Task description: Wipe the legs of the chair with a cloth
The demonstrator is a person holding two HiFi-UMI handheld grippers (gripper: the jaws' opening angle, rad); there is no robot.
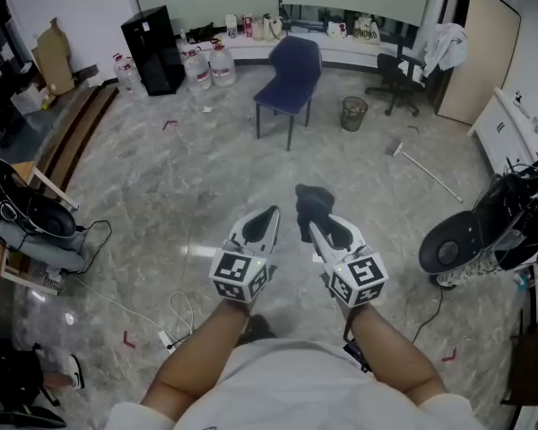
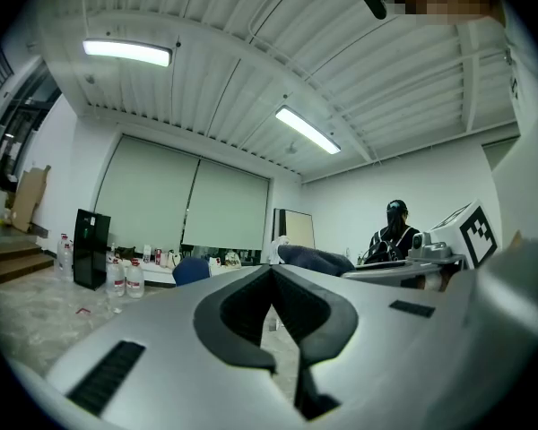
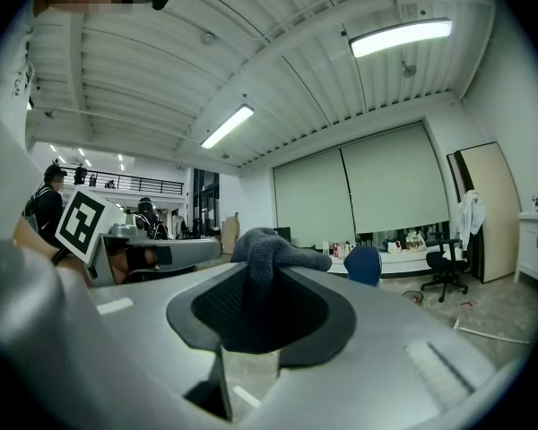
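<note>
A blue chair (image 1: pixel 291 74) with thin dark legs stands far ahead on the marble floor; it shows small in the left gripper view as the chair (image 2: pixel 190 270) and in the right gripper view as the chair (image 3: pixel 369 264). My right gripper (image 1: pixel 307 227) is shut on a dark grey cloth (image 1: pixel 314 202), which bunches out past the tips as the cloth (image 3: pixel 267 253). My left gripper (image 1: pixel 271 211) is shut with nothing in it, its jaws meeting at the tips (image 2: pixel 271 271). Both grippers are held out in front of me, well short of the chair.
A wire waste bin (image 1: pixel 353 112) and a black office chair (image 1: pixel 399 77) stand right of the blue chair. Water jugs (image 1: pixel 210 64) and a black cabinet (image 1: pixel 152 50) are at the back left. A scooter (image 1: pixel 484 231) is on the right, cables (image 1: pixel 175 316) on the floor near my feet.
</note>
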